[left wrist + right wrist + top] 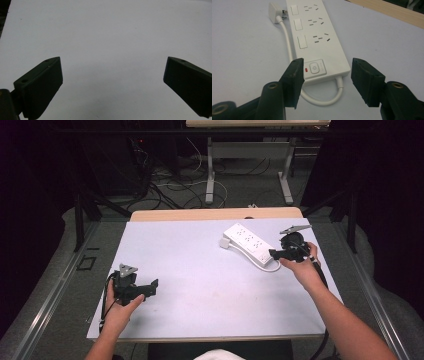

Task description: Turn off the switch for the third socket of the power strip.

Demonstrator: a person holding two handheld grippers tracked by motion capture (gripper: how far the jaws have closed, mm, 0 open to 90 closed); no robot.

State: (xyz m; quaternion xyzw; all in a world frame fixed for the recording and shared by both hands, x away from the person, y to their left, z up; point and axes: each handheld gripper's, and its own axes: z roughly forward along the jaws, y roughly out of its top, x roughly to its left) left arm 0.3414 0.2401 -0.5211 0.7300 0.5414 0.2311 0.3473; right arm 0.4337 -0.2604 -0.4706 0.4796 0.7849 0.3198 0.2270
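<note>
White power strip (317,42): three socket groups, red-lit switch, looped cord.

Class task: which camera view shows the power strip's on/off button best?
The right gripper view: the button sits large and sharp on the power strip. The high view shows the strip small, its button too small to tell.

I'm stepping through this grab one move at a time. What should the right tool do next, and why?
Probably ease forward. The right tool stands open just short of the power strip, whose switch end lies between the jaws but apart from them; nothing is gripped yet.
</note>
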